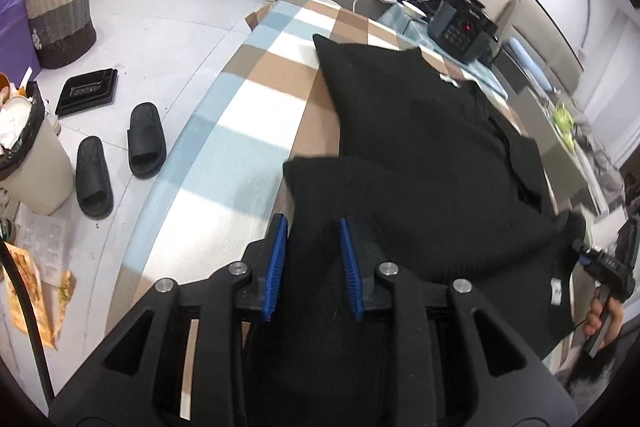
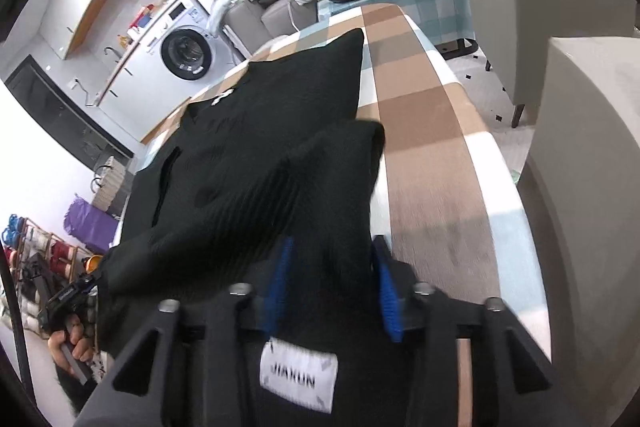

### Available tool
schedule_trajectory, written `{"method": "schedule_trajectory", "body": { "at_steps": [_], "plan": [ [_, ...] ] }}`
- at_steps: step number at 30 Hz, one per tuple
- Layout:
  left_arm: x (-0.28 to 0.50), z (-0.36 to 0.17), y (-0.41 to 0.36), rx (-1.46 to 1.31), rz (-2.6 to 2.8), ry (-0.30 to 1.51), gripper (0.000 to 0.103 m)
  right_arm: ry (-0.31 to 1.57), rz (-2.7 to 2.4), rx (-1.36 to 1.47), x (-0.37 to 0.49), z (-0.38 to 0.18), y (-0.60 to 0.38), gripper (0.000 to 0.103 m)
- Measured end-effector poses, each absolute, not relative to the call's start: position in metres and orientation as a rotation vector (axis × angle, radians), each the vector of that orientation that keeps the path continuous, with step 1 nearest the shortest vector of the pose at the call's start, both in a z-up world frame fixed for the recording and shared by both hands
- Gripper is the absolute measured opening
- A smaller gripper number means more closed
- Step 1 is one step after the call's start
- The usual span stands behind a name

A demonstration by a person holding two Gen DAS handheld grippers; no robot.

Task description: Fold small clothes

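Black knit garment lies spread on checked tablecloth, near hem lifted off table. Left gripper: blue pads apart, black fabric between them, grip loosened, pads not pressing. Right gripper: jaws likewise parted around hem, white "JIAKUN" label hanging below. Black slippers on floor; washing machine behind.
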State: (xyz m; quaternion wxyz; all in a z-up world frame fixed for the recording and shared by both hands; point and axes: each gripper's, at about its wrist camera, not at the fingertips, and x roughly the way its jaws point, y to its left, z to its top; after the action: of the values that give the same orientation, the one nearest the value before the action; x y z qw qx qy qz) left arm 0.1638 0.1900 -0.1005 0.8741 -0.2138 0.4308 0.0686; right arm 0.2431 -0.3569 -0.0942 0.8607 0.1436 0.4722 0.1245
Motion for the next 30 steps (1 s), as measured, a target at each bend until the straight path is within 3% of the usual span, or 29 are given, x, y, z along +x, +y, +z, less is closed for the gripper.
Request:
{"method": "schedule_trajectory", "body": {
  "at_steps": [1, 3, 4, 14, 28, 30],
  "plan": [
    [0.158, -0.101, 0.188, -0.429, 0.143, 0.909, 0.039, 0.996, 0.260, 0.291, 0.235, -0.094, -0.359, 0.044],
    [0.144, -0.102, 0.183, -0.404, 0.147, 0.911, 0.062, 1.001, 0.247, 0.276, 0.222, -0.095, -0.363, 0.046],
    [0.137, -0.103, 0.181, -0.398, 0.150, 0.910, 0.063, 1.002, 0.245, 0.270, 0.215, -0.096, -0.365, 0.046],
    [0.102, -0.113, 0.168, -0.404, 0.127, 0.912, 0.063, 1.003, 0.268, 0.229, 0.196, -0.103, -0.355, 0.046],
    [0.113, -0.107, 0.166, -0.401, 0.132, 0.907, 0.062, 1.003, 0.190, 0.162, 0.221, -0.108, -0.367, 0.046],
    [0.113, -0.107, 0.166, -0.402, 0.130, 0.904, 0.057, 1.008, 0.195, 0.166, 0.223, -0.111, -0.369, 0.046]
  ]
}}
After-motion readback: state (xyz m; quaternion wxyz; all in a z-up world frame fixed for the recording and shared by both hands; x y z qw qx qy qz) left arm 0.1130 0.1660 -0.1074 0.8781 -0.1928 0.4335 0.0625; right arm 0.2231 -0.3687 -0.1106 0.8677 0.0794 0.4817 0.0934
